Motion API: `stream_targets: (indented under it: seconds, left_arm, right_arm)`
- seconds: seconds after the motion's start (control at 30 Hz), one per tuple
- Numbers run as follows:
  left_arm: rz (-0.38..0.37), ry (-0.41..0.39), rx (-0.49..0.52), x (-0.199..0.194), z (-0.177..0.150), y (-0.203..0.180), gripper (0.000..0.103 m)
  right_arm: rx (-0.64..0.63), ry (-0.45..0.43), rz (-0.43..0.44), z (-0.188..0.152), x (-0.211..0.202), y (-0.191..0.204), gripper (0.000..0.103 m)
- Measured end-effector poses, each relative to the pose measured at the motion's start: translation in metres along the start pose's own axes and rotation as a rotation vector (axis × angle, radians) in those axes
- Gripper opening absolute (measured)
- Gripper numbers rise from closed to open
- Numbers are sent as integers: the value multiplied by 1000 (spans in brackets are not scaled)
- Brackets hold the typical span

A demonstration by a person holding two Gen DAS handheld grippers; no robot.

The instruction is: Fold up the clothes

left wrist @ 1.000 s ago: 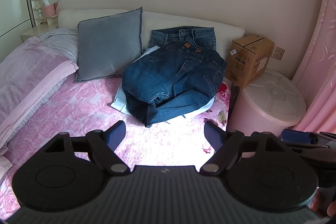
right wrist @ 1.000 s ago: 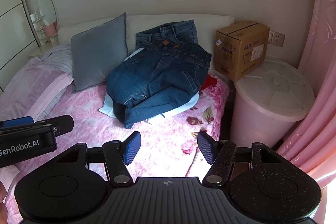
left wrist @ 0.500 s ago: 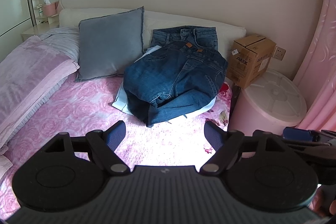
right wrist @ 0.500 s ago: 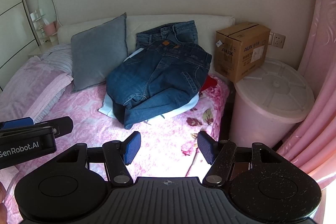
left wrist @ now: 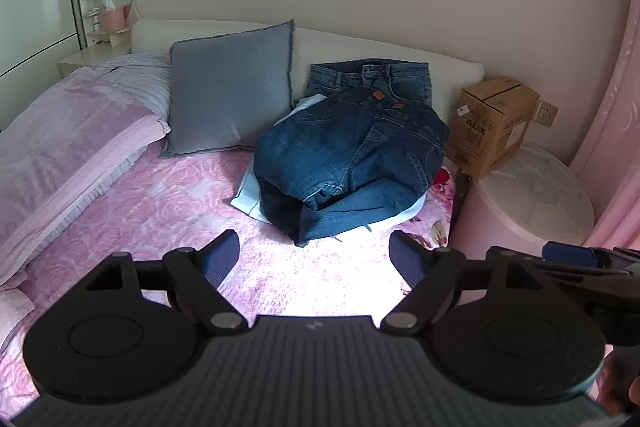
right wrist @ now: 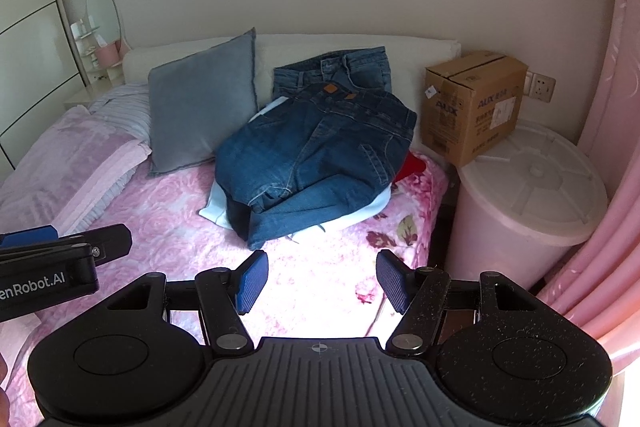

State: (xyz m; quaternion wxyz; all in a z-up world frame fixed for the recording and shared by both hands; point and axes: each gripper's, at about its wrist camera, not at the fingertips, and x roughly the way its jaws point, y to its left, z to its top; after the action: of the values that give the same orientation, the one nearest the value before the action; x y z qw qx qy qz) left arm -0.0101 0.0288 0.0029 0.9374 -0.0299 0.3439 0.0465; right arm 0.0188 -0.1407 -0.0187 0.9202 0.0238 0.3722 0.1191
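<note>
While almost nothing has changed since a second ago, both grippers keep hovering over the pink bedspread point(left wrist: 172, 195). From left: one grey cushion point(left wrist: 230, 95), two pairs of jeans point(left wrist: 352, 151) piled on pale cloth, one cardboard box point(right wrist: 474, 107), one pink bin point(right wrist: 524, 203). Left gripper point(left wrist: 316, 259) and right gripper point(right wrist: 320, 277) stand wide apart, holding nothing, short of the jeans
</note>
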Motion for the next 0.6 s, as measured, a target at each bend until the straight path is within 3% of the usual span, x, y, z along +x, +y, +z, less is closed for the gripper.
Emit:
stream_targets:
  seconds: [0.6]
  left_arm:
    - [18, 12, -30, 14, 14, -1, 81]
  right_arm:
    - [19, 0, -3, 13, 14, -20, 63]
